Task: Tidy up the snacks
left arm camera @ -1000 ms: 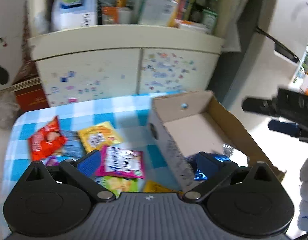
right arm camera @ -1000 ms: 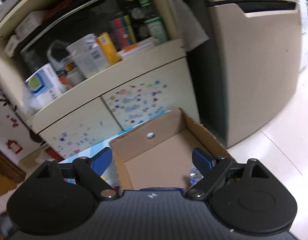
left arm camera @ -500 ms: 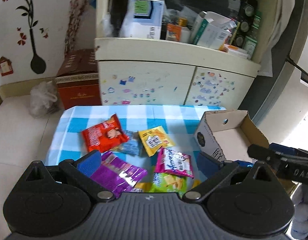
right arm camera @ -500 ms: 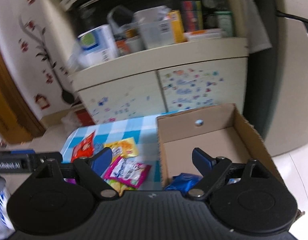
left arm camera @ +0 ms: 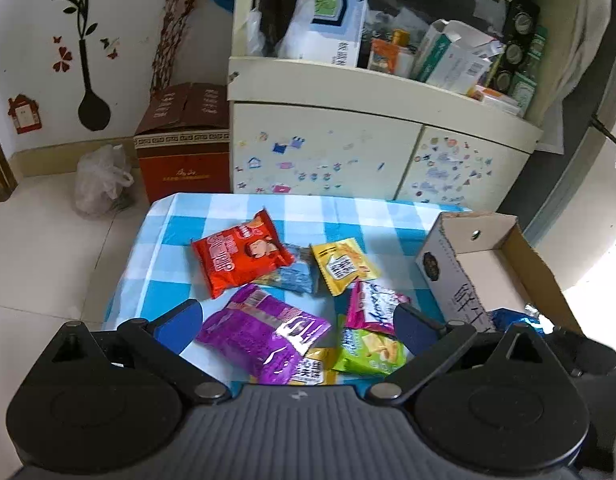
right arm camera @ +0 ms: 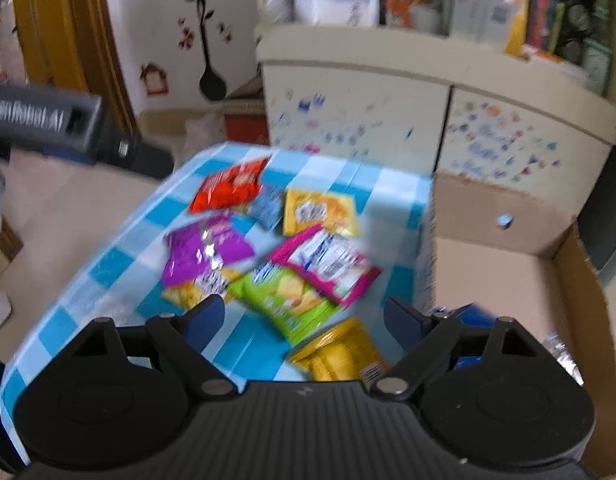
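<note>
Several snack packets lie on a blue checked tablecloth [left arm camera: 180, 224]: a red one [left arm camera: 240, 258], a purple one [left arm camera: 264, 332], a yellow one [left arm camera: 341, 264], a pink one [left arm camera: 371, 306] and a green one [left arm camera: 369, 350]. A cardboard box [left arm camera: 459, 280] stands at the table's right, with a blue packet [left arm camera: 515, 320] inside. My left gripper [left arm camera: 298, 324] is open and empty above the purple packet. My right gripper [right arm camera: 304, 316] is open and empty above the green packet [right arm camera: 288, 296], left of the box [right arm camera: 507, 272].
A cream cabinet [left arm camera: 367, 160] with stickers and a cluttered shelf stands behind the table. A red carton [left arm camera: 182, 148] and a plastic bag [left arm camera: 100, 180] sit on the floor at the left. The left gripper's body [right arm camera: 60, 128] shows in the right wrist view.
Both grippers have pulled back and swung left, away from the box and over the packets on the table. The blue packet stays in the box.
</note>
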`<state>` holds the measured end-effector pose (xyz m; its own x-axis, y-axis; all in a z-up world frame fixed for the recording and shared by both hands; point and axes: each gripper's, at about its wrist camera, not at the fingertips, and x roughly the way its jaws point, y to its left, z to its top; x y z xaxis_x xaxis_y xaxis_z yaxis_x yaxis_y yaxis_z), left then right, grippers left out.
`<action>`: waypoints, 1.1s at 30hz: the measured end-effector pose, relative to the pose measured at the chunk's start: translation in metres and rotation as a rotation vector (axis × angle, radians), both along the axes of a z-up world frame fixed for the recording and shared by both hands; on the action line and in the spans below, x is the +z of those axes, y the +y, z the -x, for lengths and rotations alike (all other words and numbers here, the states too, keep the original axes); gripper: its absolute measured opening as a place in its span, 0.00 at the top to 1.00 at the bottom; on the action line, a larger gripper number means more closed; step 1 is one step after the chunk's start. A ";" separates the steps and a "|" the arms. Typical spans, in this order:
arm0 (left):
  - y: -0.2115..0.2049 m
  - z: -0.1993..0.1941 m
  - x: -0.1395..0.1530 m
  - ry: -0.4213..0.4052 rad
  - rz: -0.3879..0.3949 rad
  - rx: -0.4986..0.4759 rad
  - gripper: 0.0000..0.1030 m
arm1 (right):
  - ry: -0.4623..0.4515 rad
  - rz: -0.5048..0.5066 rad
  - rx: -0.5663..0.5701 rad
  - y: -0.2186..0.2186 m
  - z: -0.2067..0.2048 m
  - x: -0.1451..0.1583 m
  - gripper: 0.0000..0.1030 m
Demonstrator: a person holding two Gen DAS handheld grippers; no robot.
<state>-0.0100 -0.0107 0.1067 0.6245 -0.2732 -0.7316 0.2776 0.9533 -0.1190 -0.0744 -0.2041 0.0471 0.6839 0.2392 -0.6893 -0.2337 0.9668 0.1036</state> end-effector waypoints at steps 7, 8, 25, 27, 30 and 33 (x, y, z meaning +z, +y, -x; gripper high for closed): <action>0.010 -0.008 -0.006 0.037 0.021 0.029 0.00 | 0.050 0.046 0.000 0.011 -0.008 -0.024 0.16; 0.010 -0.008 -0.007 0.034 0.022 0.027 0.00 | 0.053 0.048 -0.004 0.012 -0.009 -0.026 0.16; 0.014 -0.019 -0.024 0.075 0.055 0.030 0.00 | 0.107 0.156 -0.071 0.031 -0.032 -0.058 0.13; 0.015 -0.020 -0.026 0.077 0.059 0.031 0.00 | 0.109 0.168 -0.070 0.035 -0.033 -0.061 0.10; 0.017 -0.025 -0.030 0.089 0.059 0.044 0.00 | 0.121 0.226 -0.058 0.043 -0.032 -0.066 0.10; 0.019 -0.029 -0.034 0.099 0.059 0.061 0.00 | 0.123 0.224 -0.059 0.046 -0.026 -0.068 0.09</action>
